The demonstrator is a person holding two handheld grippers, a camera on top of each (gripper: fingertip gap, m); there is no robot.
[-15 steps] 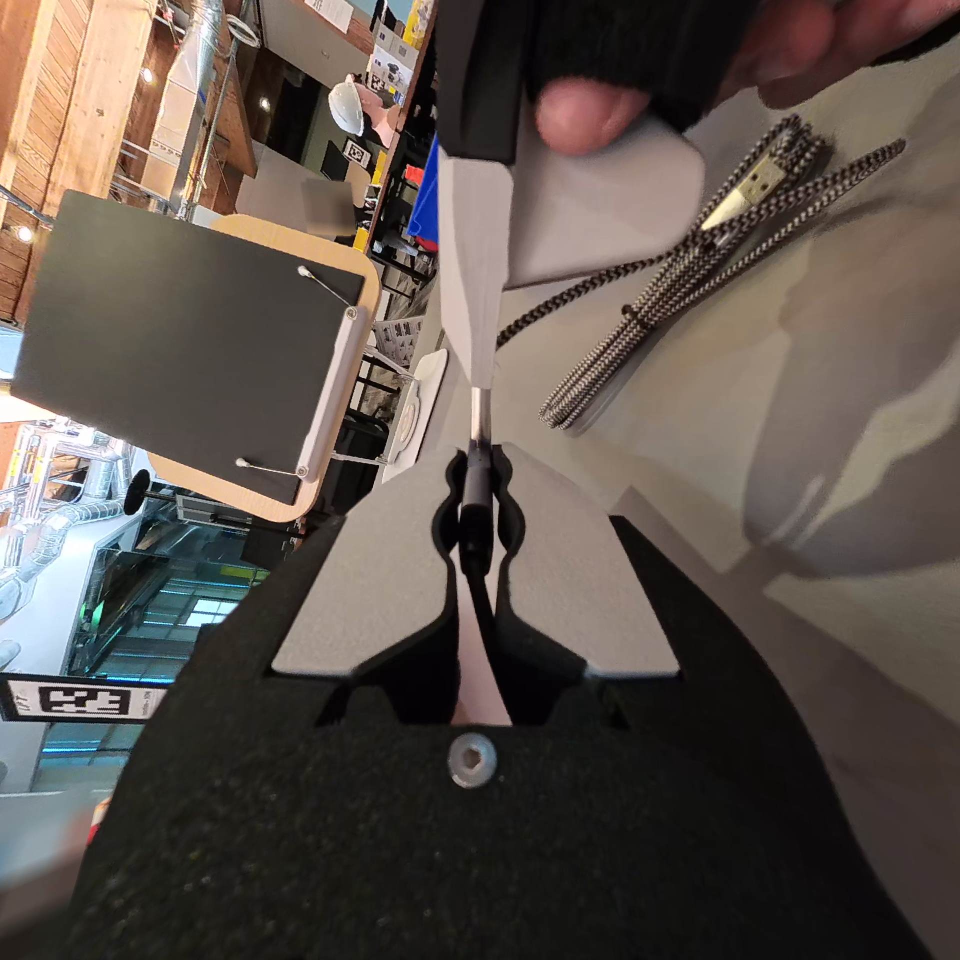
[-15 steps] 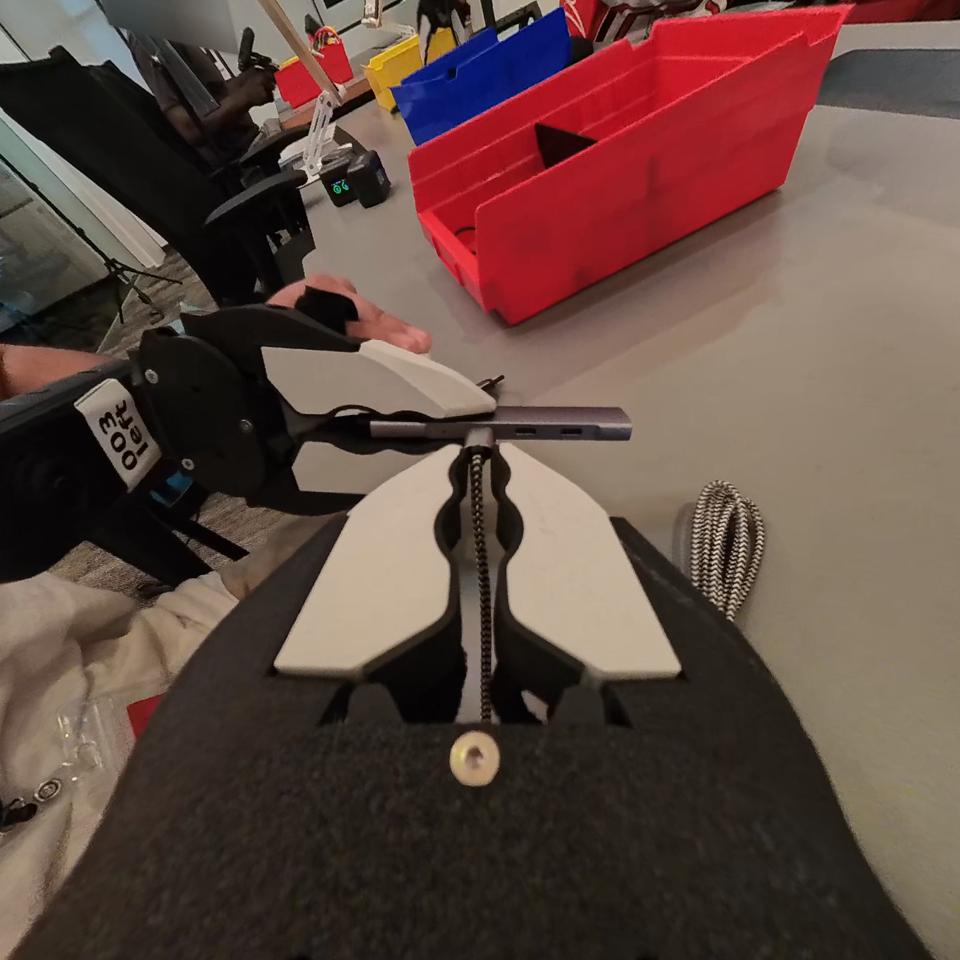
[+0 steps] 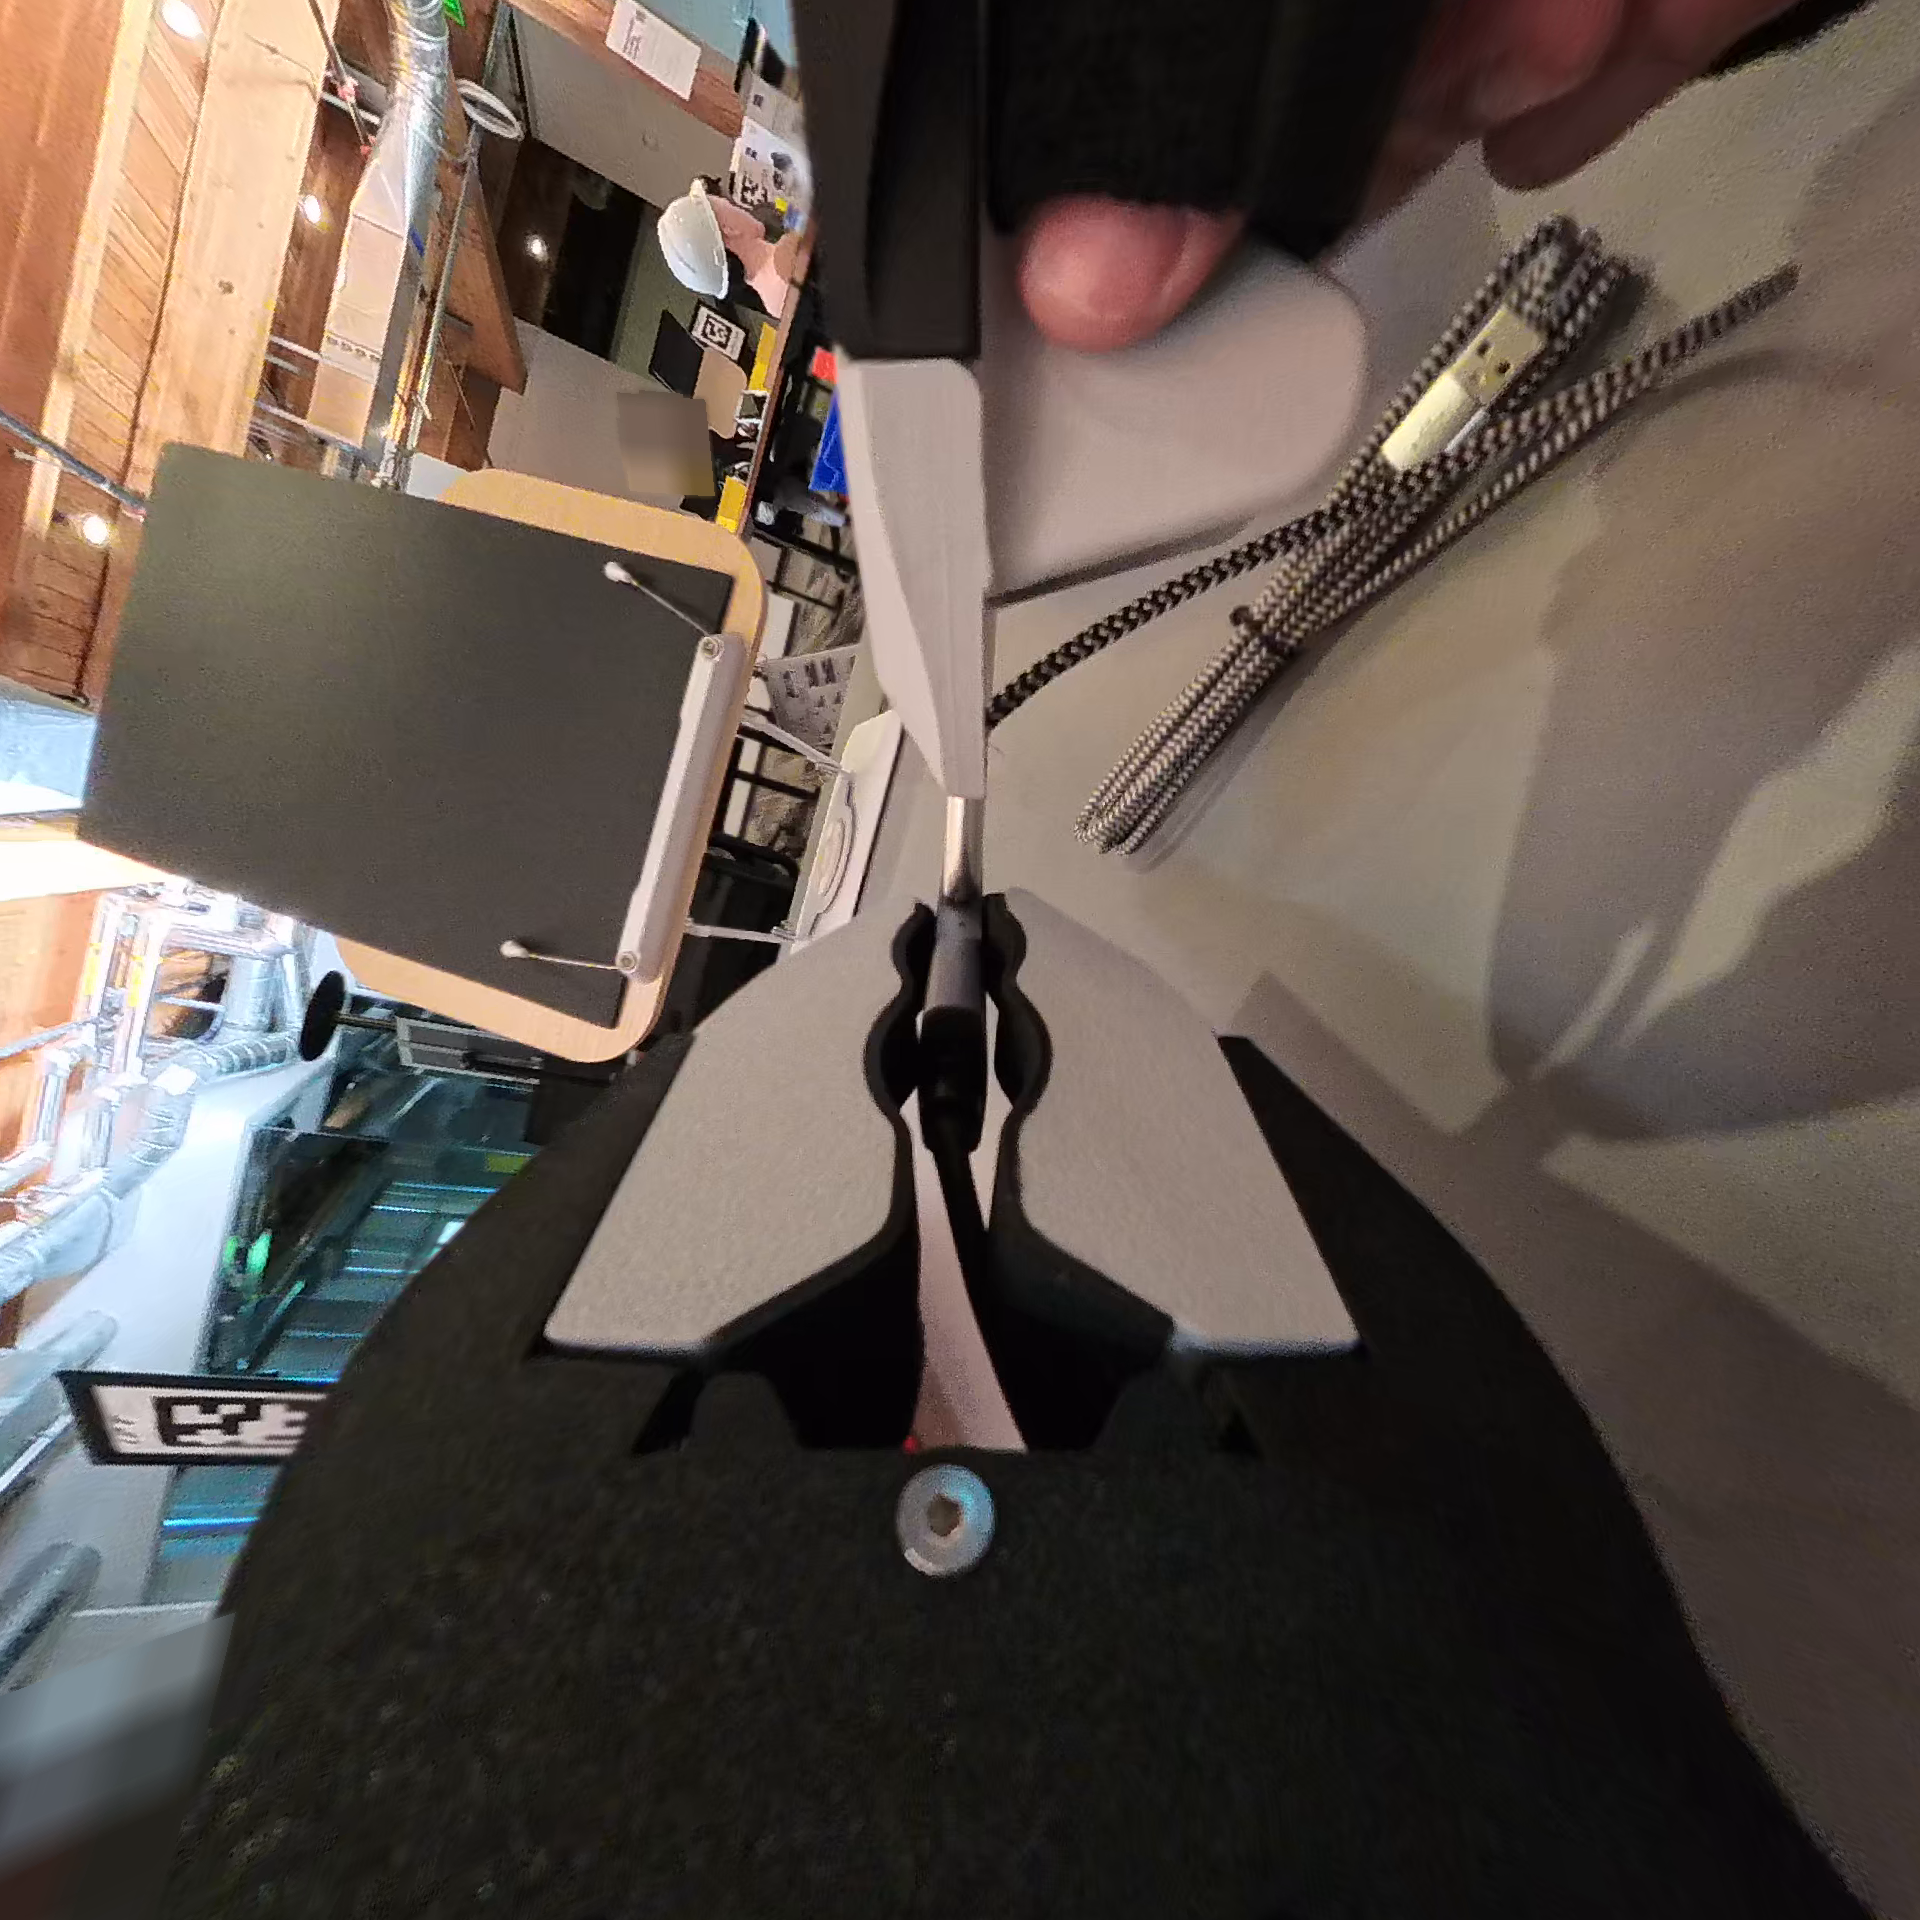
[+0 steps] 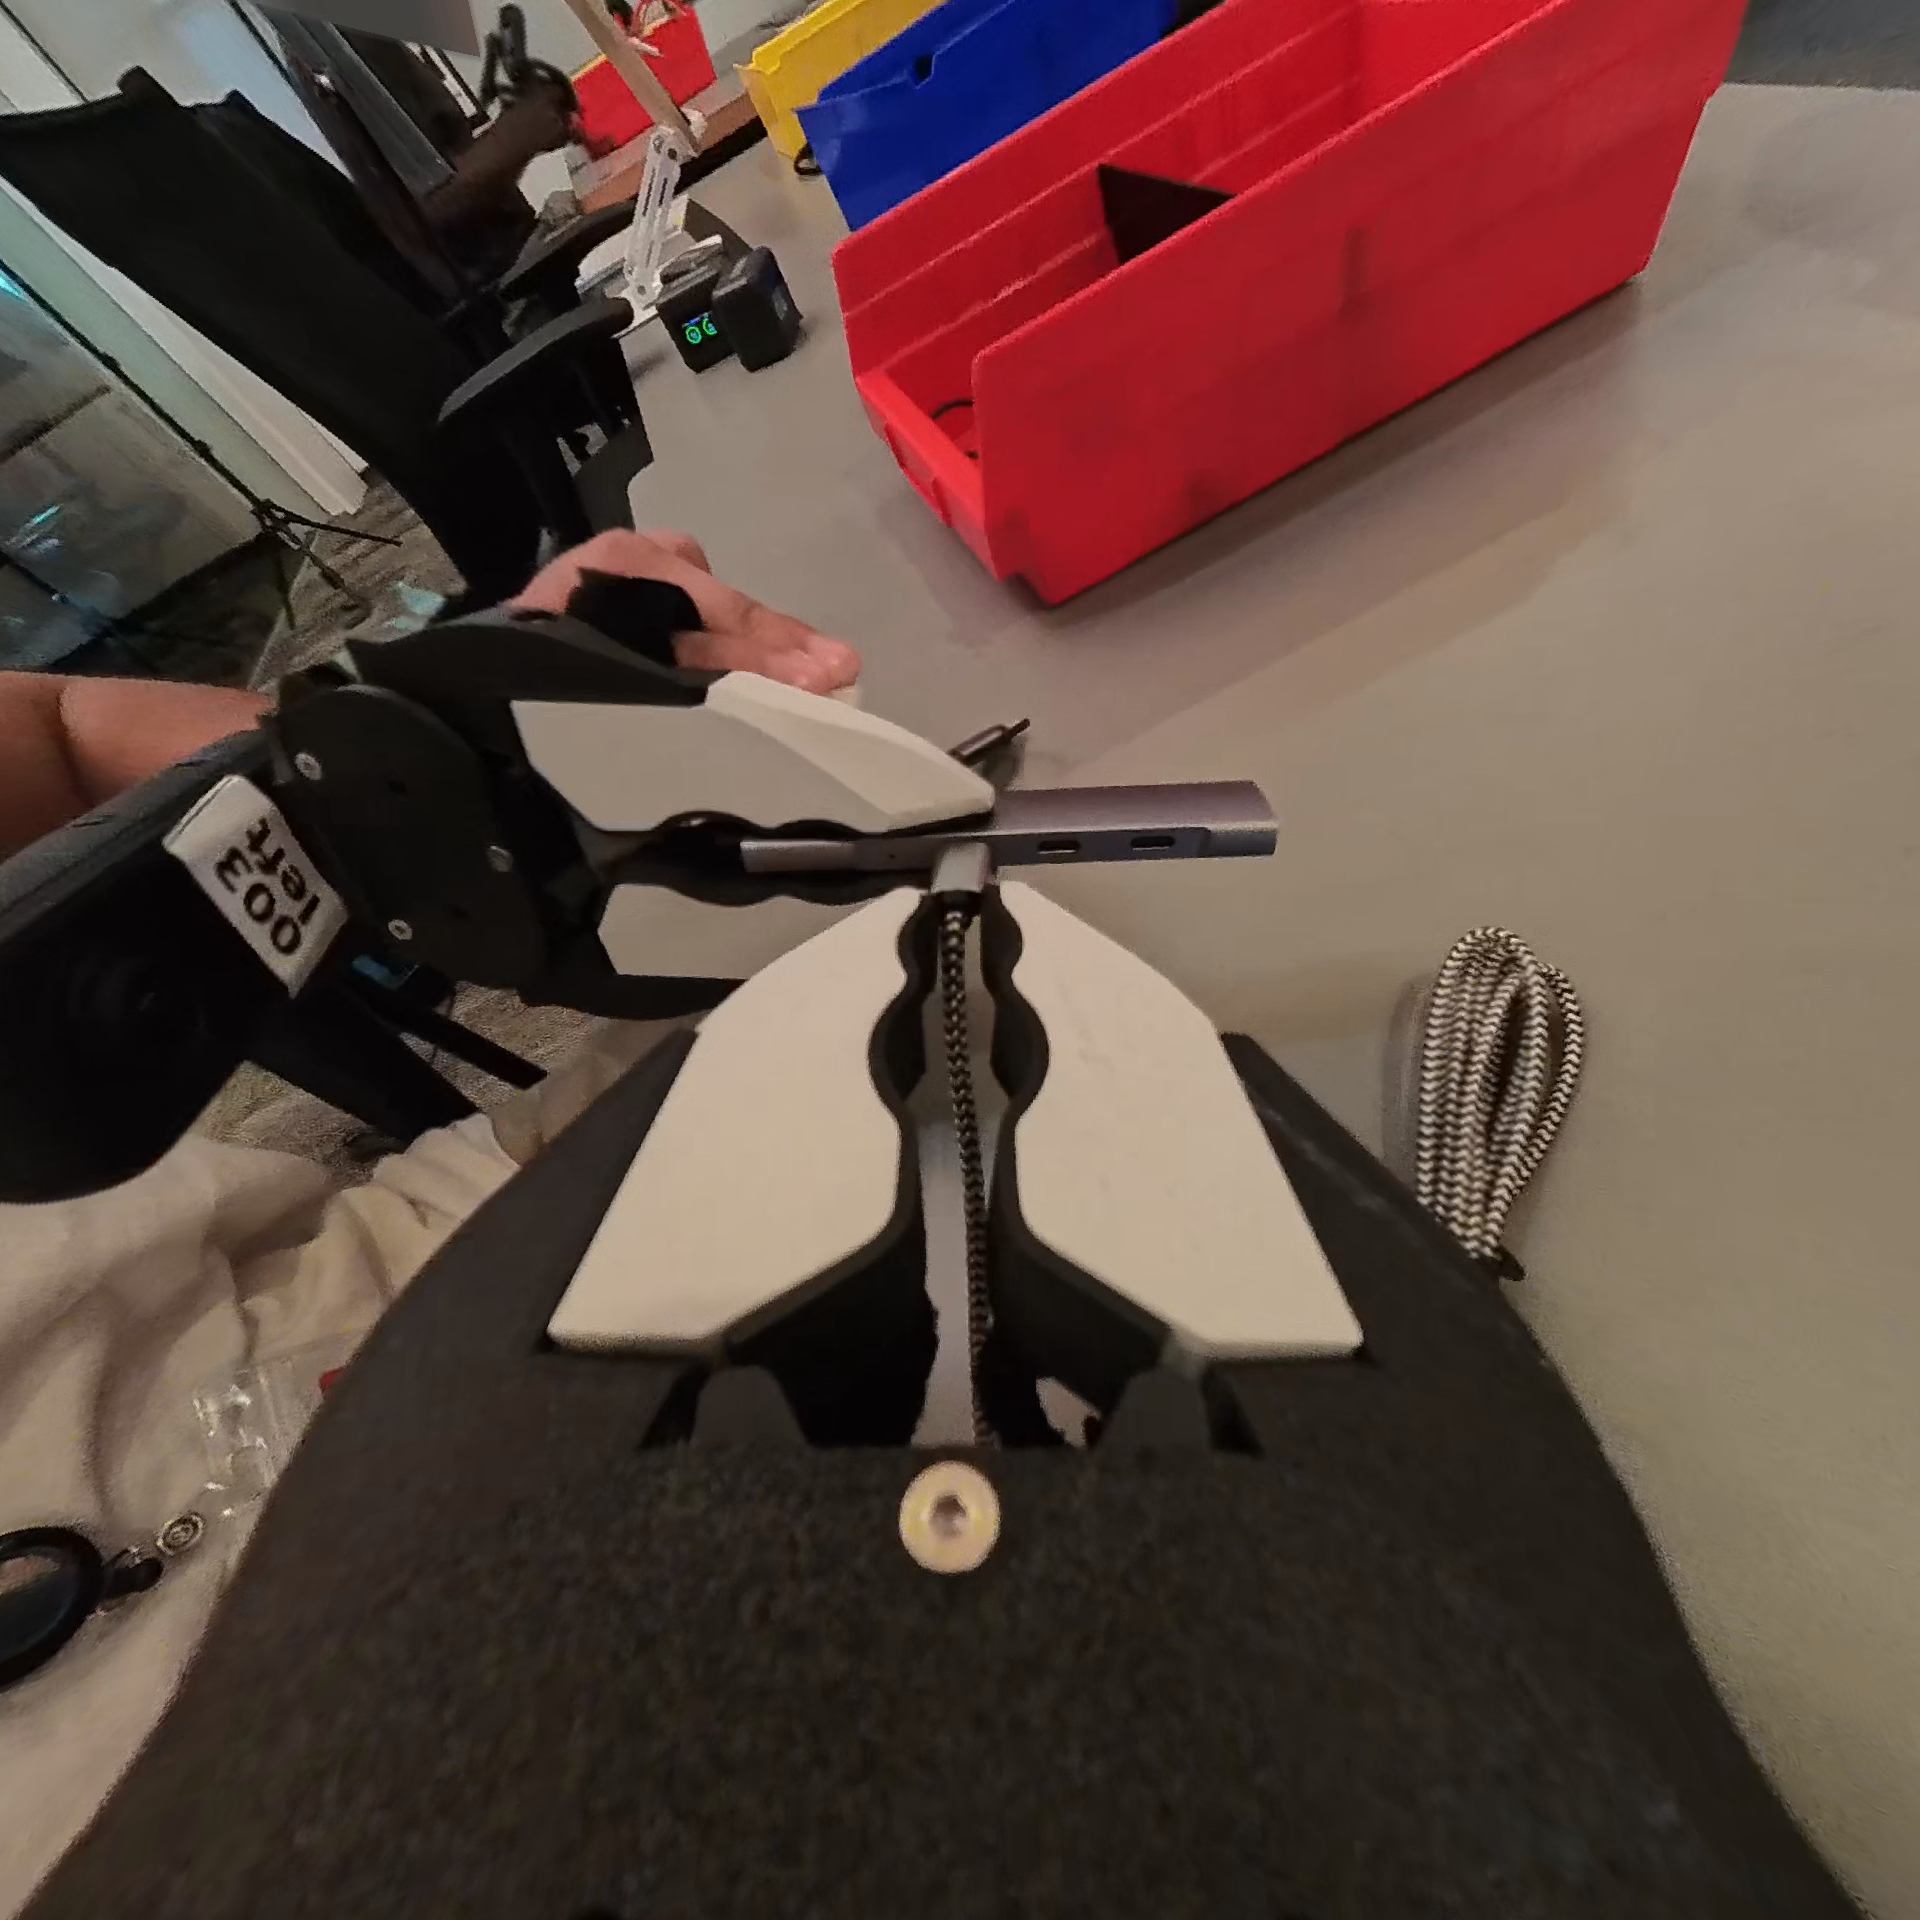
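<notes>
From the left wrist, our left gripper (image 3: pixel 958 925) pinches the slim grey hub (image 3: pixel 958 977) edge-on. From the right wrist, our right gripper (image 4: pixel 958 914) clamps the braided cable's plug (image 4: pixel 958 868), seemingly seated in the hub's side above the table (image 4: pixel 1558 727); the spare coil (image 4: pixel 1496 1081) rests alongside.

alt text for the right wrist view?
The right gripper is shut on a braided cable whose plug meets the side of a grey hub, which the left gripper holds above a grey table; a red bin sits behind.
</notes>
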